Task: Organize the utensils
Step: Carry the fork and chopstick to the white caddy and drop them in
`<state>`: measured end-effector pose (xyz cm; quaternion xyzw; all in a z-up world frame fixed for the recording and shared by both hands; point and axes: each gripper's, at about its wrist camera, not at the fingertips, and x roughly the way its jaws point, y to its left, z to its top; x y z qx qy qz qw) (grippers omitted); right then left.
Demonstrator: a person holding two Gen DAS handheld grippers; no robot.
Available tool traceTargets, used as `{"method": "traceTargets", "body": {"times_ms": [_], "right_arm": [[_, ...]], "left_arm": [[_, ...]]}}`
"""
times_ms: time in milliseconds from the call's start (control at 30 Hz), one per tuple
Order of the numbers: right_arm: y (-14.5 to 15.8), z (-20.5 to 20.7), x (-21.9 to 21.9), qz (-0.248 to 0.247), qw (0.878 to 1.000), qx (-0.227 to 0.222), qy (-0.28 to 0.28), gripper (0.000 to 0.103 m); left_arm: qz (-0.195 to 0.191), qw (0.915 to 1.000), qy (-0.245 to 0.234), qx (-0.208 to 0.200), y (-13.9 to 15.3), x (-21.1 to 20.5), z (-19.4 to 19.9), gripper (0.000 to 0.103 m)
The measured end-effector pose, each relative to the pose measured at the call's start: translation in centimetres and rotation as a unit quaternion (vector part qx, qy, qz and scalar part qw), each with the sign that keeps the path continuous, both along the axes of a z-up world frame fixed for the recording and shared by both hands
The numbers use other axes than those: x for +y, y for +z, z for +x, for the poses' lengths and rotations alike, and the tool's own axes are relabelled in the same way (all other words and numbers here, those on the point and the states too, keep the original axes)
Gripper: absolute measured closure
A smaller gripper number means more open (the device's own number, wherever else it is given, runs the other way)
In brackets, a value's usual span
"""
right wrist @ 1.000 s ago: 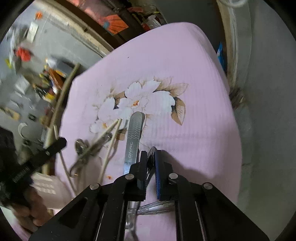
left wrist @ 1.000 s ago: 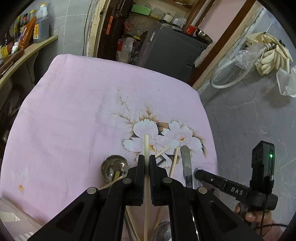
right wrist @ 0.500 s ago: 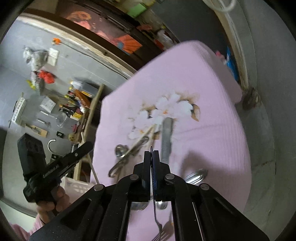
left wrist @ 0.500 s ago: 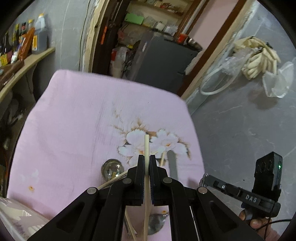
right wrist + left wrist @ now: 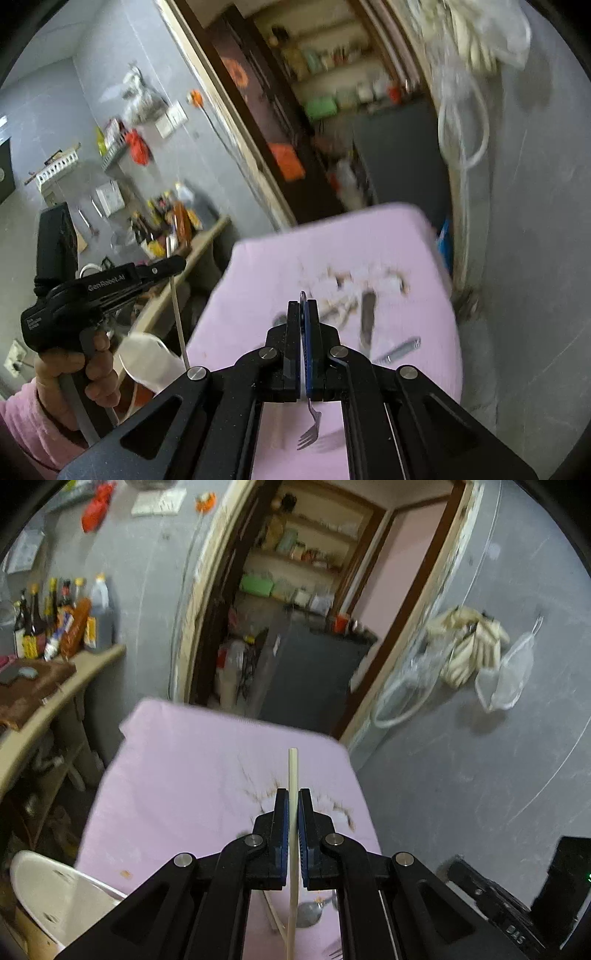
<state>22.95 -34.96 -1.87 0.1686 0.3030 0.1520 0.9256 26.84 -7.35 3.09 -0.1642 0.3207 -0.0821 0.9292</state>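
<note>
My left gripper (image 5: 294, 794) is shut on a pale chopstick (image 5: 293, 771), held upright well above the pink flowered cloth (image 5: 184, 768). It also shows in the right wrist view (image 5: 168, 267), with the chopstick (image 5: 177, 314) hanging below it. My right gripper (image 5: 303, 306) is shut on a metal fork (image 5: 309, 432), tines hanging down toward me. Several utensils remain on the cloth: a knife (image 5: 367, 321), a handle (image 5: 400, 349), blurred chopsticks (image 5: 341, 306), and a spoon (image 5: 310, 915).
A white basket (image 5: 55, 897) stands off the cloth's left front corner; it also shows in the right wrist view (image 5: 147, 362). A shelf with bottles (image 5: 62, 624) is on the left. A dark cabinet (image 5: 310, 675) stands behind the table.
Both grippers have risen and tilted up, away from the cloth. The left carries the chopstick, the right carries the fork lifted off the cloth.
</note>
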Motion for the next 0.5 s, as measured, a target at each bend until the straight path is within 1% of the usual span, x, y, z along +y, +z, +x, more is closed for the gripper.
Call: {"method": "traceTargets", "body": {"times_ms": [100, 200, 300, 400, 500], "right_arm": [[4.2, -1.3, 1.4, -0.005, 0.999, -0.047, -0.006, 0.101], [8.2, -1.8, 4.0, -0.003, 0.996, -0.087, 0.001, 0.101], [11.4, -2.1, 6.9, -0.002, 0.992, -0.122, 0.014, 0.101], [13.3, -1.9, 10.0, 0.001, 0.989, -0.145, 0.028, 0.101], [13.9, -1.8, 13.4, -0.014, 0.986, -0.16, 0.042, 0.101]], "left_arm": [[-0.009, 0.9997, 0.003, -0.022, 2.6, 2.7, -0.4, 0.098], [-0.003, 0.9988, 0.012, -0.047, 4.9, 5.9, -1.0, 0.098], [0.006, 0.9976, 0.025, -0.064, 6.6, 8.9, -2.0, 0.098], [0.015, 0.9956, 0.041, -0.083, 7.7, 12.3, -2.8, 0.098], [0.028, 0.9937, 0.055, -0.094, 7.6, 14.9, -3.5, 0.098]]}}
